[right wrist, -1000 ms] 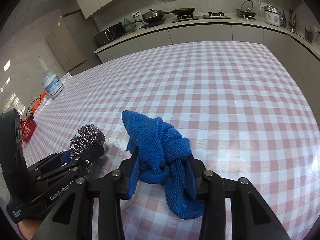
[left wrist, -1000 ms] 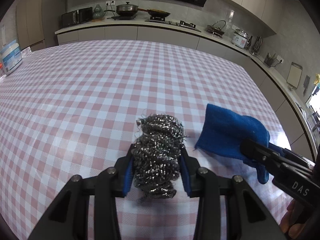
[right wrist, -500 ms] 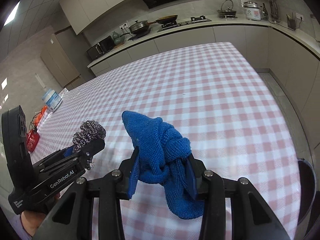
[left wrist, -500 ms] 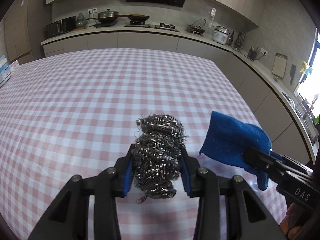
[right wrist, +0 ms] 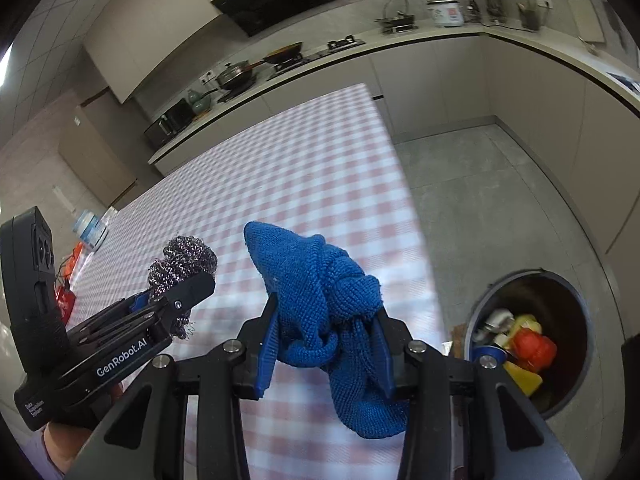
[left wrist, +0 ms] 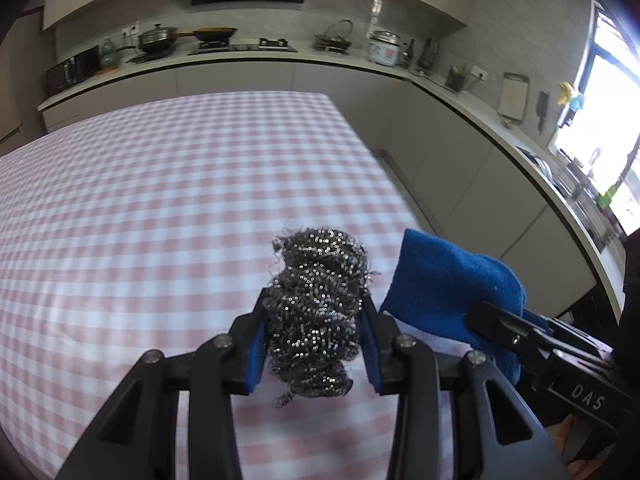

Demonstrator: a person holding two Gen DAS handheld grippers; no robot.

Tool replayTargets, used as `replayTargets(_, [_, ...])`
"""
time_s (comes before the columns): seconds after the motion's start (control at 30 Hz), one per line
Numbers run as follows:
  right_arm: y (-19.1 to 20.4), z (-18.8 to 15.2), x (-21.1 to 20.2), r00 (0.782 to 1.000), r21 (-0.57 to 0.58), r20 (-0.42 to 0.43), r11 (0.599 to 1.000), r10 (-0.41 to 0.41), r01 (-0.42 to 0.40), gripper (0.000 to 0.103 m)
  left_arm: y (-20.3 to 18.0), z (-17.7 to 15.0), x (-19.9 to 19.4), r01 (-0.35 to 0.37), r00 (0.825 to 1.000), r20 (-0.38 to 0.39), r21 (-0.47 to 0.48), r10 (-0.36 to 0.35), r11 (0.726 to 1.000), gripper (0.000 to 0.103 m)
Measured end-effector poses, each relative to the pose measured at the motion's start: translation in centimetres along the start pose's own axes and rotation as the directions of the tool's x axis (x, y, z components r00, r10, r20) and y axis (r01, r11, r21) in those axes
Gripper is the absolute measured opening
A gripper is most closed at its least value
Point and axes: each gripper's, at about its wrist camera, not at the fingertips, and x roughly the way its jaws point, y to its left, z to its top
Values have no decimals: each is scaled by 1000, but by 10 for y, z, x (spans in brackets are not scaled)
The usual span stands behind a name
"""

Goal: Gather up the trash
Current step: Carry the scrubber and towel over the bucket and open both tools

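Two items held above the checked table (right wrist: 304,184); left gripper (left wrist: 312,344) clamped on steel-wool scourer (left wrist: 316,304), light, springy, snag-prone, pinched mid-body; right gripper (right wrist: 326,350) clamped on blue cloth (right wrist: 320,300), soft, limp, bunched; bin (right wrist: 576,292) on floor, right.

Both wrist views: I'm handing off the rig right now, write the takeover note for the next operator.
Left tongs: shut on the steel wool scrubber, held up over the checkered table.
Right tongs: shut on the blue cloth, which dangles near the table's right edge.
Trash bin: on the floor to the right of the table, open, already holding a red item and yellow scraps.
Done: both pieces picked up.
Left: carry each over the bin and release; neither is above it yet.
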Motion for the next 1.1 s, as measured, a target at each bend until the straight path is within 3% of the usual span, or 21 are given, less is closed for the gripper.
replayTargets(0.37, [-125, -18, -71, 991, 123, 31, 984, -131, 126, 43, -118, -11, 26, 134, 990, -58, 90, -129, 987, 41])
replayTargets(0.63, [-204, -35, -91, 979, 218, 14, 956, -202, 194, 43, -189, -24, 55, 191, 977, -119, 137, -175, 972, 41])
replayTargets(0.83, [-247, -47, -76, 979, 245, -31, 949, -200, 201, 43, -219, -44, 84, 164, 976, -166, 128, -142, 978, 41])
replayTargets(1.1, [-289, -36, -14, 981, 228, -118, 957, -154, 178, 47, -228, -64, 138, 62, 977, -208, 84, -44, 995, 44])
